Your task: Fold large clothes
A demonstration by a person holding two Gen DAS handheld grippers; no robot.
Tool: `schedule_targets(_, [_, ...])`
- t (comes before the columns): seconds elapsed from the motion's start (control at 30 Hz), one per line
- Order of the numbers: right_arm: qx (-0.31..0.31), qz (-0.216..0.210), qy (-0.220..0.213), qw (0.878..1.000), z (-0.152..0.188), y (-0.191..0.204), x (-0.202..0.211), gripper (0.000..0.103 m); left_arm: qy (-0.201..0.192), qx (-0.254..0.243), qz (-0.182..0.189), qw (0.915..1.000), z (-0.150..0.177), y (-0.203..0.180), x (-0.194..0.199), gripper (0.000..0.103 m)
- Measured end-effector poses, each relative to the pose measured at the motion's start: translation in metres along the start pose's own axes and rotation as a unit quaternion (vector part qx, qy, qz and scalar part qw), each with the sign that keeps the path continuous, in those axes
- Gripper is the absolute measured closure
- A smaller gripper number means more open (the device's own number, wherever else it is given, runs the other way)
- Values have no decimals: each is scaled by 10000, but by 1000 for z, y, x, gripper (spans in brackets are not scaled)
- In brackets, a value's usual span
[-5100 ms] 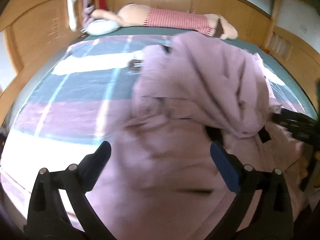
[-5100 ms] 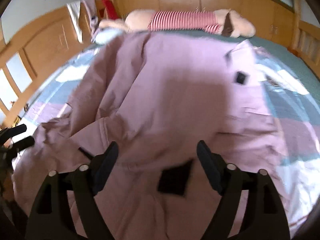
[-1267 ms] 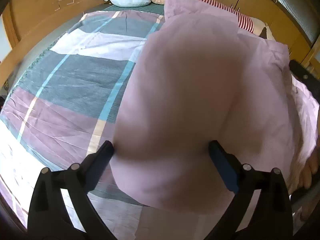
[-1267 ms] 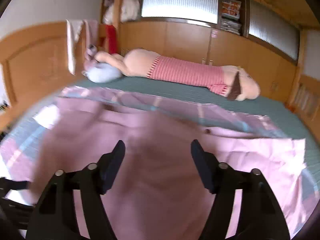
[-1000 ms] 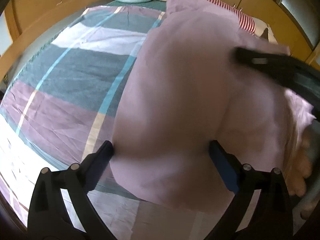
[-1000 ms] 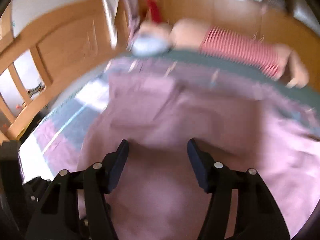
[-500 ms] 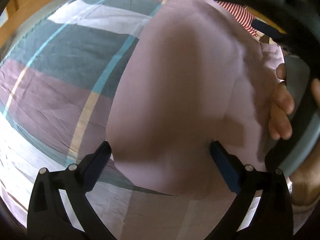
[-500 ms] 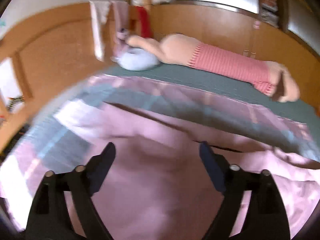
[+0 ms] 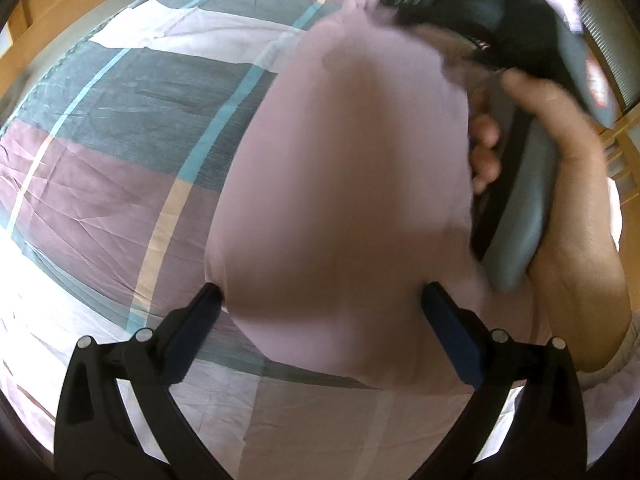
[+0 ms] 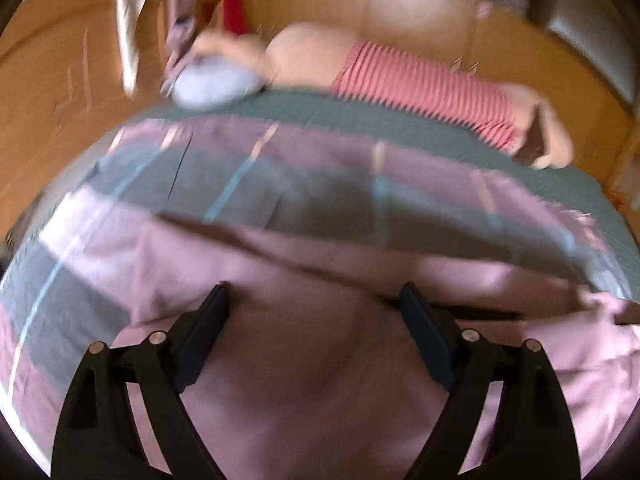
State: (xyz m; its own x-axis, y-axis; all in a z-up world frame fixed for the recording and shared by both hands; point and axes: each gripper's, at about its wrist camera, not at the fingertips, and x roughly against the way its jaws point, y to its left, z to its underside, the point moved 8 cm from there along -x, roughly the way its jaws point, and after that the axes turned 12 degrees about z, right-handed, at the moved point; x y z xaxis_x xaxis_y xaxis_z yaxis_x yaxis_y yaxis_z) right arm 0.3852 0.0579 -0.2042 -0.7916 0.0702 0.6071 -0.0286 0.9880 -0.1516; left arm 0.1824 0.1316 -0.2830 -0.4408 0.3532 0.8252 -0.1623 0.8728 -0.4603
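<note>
Checked bedspread (image 9: 120,128) underneath, giving a flat surface for folding. Pink garment (image 9: 344,184) draped over it, bulging between wide left gripper (image 9: 322,300). Right gripper (image 10: 316,300) just opened wide, hovering above cloth, nothing pinched.

Pink garment (image 9: 344,184) (rumpled) on bed

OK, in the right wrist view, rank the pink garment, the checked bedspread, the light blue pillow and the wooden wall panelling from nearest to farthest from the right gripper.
1. pink garment, under the right gripper
2. checked bedspread, just beyond
3. light blue pillow, far left of the bed
4. wooden wall panelling, behind the bed
</note>
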Motion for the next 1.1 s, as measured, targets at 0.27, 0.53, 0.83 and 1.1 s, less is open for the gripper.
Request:
schedule_targets(0.27, [194, -215, -616, 9977, 19, -77, 107, 14, -329, 100, 98, 9994, -7, -2, 10, 2])
schedule_targets(0.53, [72, 528, 591, 9968, 86, -155, 42, 11, -946, -68, 113, 9954, -17, -20, 30, 2])
schedule_targets(0.83, [165, 901, 611, 9939, 67, -154, -16, 1, -1467, -399, 40, 9884, -18, -35, 45, 2])
schedule_targets(1.1, [-281, 411, -317, 9983, 59, -185, 69, 3, -1681, -1252, 35, 9778, -14, -74, 50, 2])
